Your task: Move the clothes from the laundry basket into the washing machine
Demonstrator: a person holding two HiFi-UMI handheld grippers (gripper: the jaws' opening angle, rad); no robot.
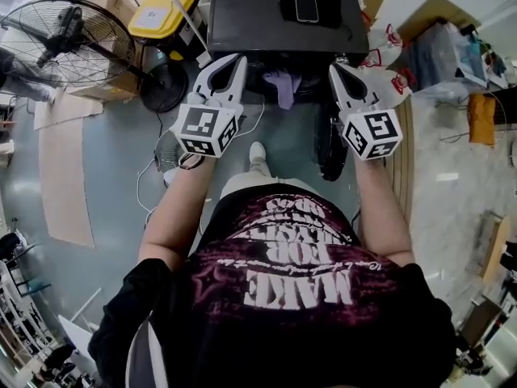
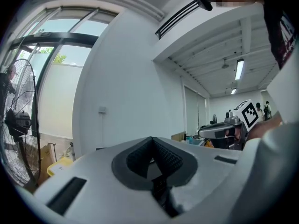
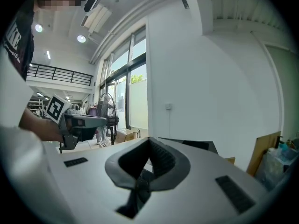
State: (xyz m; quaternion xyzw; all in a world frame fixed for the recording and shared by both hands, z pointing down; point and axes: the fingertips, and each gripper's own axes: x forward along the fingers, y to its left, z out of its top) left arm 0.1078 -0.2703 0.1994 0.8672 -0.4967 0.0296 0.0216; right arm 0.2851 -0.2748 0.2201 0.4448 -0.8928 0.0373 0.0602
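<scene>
left gripper (image 2: 153,144) and right gripper (image 3: 149,143) - both clenched, nothing between the ribbed grey pads. one limp purple garment (image 1: 283,87) hangs at the dark opening under the black, flat-topped machine (image 1: 242,14), just beyond the jaws. no basket identifiable - progress cannot be judged. glossy phone (image 1: 306,6) lies on top; wire-cage fan (image 1: 65,43) stands well apart.
</scene>
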